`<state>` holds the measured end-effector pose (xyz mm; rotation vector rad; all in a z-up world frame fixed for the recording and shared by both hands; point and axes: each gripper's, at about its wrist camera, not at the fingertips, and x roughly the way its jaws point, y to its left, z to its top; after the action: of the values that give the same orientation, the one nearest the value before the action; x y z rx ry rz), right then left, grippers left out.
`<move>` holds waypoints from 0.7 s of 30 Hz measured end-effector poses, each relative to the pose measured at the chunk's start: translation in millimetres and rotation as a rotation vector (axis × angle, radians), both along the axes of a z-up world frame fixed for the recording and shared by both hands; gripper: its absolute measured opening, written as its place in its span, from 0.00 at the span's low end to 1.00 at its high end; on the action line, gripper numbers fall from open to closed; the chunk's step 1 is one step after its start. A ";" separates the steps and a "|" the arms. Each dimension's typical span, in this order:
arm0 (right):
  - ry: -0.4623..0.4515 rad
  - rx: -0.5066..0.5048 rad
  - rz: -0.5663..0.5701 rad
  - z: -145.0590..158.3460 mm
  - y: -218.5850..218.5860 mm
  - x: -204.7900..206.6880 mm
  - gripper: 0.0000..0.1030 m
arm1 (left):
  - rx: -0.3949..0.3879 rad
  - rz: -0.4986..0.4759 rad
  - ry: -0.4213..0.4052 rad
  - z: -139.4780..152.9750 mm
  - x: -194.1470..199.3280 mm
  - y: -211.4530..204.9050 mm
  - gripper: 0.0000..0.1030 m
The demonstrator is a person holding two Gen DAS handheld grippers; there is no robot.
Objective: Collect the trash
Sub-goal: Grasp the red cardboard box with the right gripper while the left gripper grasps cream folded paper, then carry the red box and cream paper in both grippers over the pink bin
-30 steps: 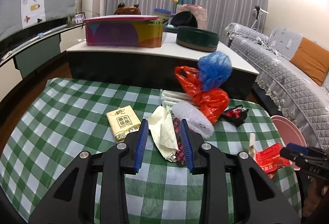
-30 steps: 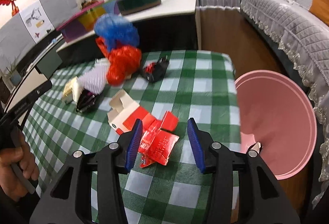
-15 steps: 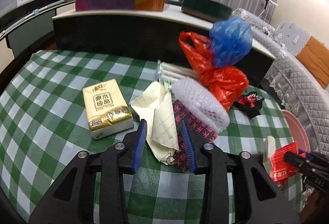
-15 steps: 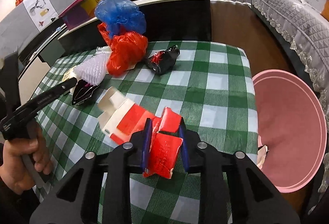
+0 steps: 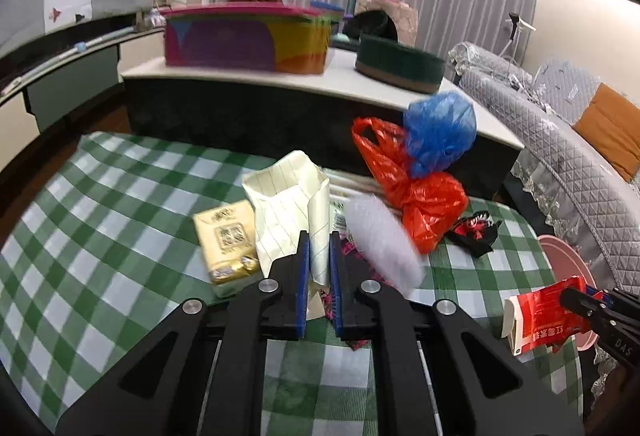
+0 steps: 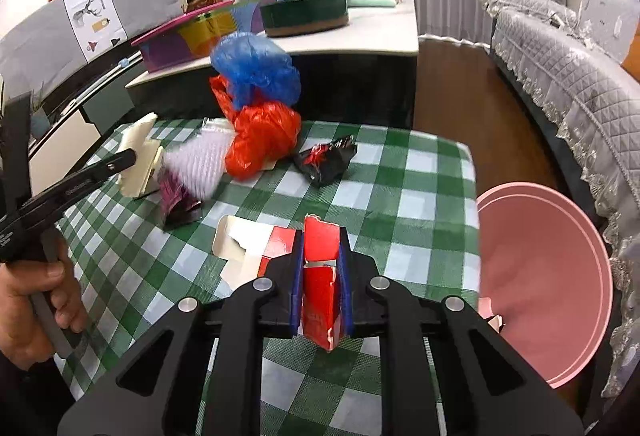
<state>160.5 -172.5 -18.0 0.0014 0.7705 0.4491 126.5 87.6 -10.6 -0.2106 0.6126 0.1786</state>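
My left gripper is closing its jaws on a cream lined paper, which stands lifted off the green checked tablecloth; the blue pads press on it. My right gripper is closing on a torn red and white carton, pinched between its pads and raised a little above the cloth. A pink bin stands on the floor just past the table's right edge. In the right wrist view the left gripper holds the paper at the far left.
On the cloth lie a yellow tissue pack, white bubble wrap, a red bag with a blue bag on it, and a black-red wrapper. A dark low cabinet stands behind, a grey sofa to the right.
Both grippers have gone from open to closed: the left on the cream paper, now lifted and upright, the right on the red carton, now raised off the cloth.
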 end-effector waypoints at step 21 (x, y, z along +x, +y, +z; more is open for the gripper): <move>-0.168 0.043 -0.131 49.8 -43.0 -40.6 0.15 | 0.043 -0.080 -0.078 27.2 -54.3 -29.0 0.09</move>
<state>119.9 -215.5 31.7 0.0531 0.5911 0.3365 72.2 58.6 16.6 -0.1505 0.5383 0.1053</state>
